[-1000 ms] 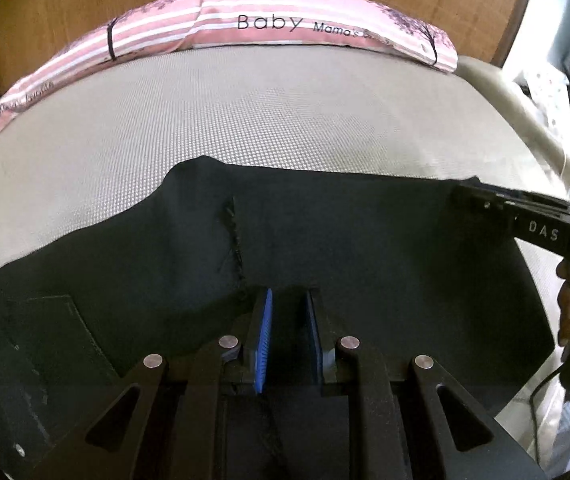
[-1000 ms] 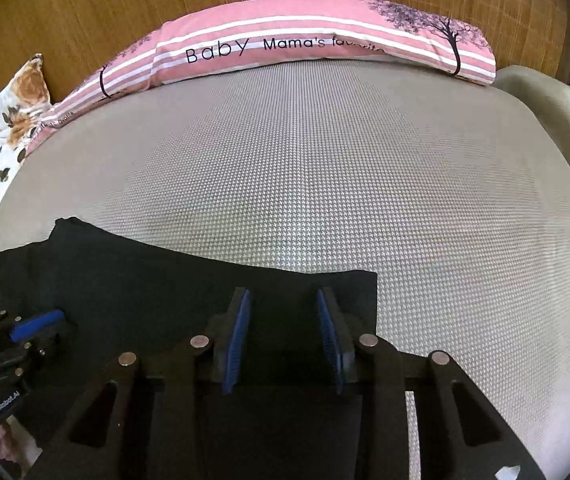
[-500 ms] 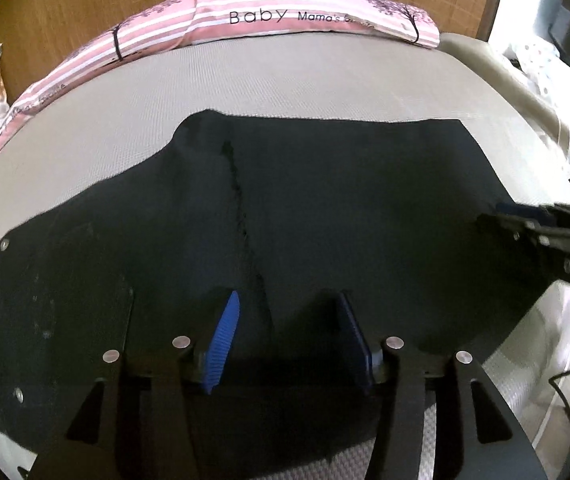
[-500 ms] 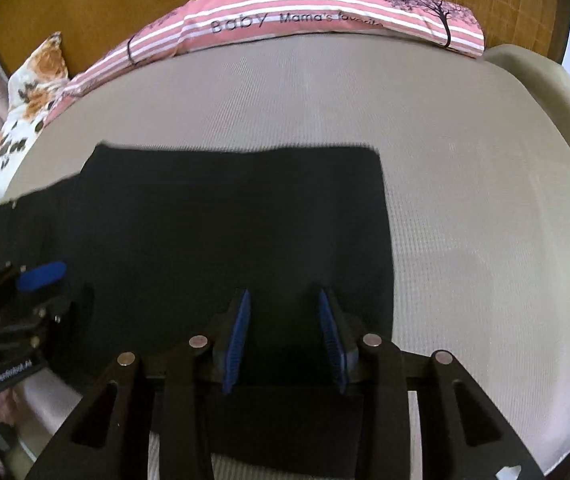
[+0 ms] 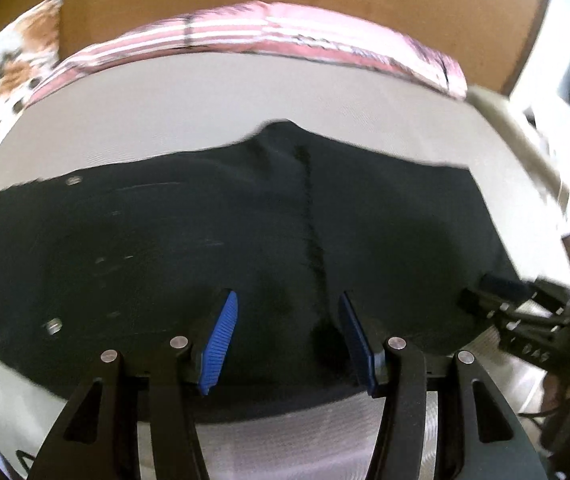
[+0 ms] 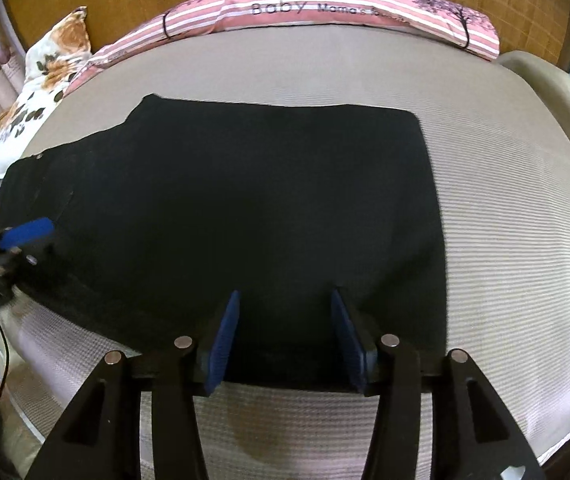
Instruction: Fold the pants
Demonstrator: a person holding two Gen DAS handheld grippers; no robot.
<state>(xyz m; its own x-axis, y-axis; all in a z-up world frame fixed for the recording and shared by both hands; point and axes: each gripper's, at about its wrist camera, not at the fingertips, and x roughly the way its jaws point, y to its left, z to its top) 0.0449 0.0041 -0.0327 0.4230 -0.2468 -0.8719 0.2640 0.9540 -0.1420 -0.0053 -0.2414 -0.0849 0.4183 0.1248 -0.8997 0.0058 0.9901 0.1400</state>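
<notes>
The fingers of the left gripper (image 5: pixel 287 340) stood apart and held nothing, the black pants (image 5: pixel 245 248) lying flat on the bed (image 5: pixel 205 92) ahead of and under their tips, waist rivets off to their left. The right gripper (image 6: pixel 285 338) was likewise spread and empty over the near edge, the hem end just to its right. A one-sided pinch would likely take only the top layer, skewing the next fold.

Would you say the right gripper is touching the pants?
Cannot tell. In the right wrist view, the open right gripper overlaps the pants near their edge, without showing contact or gap.
</notes>
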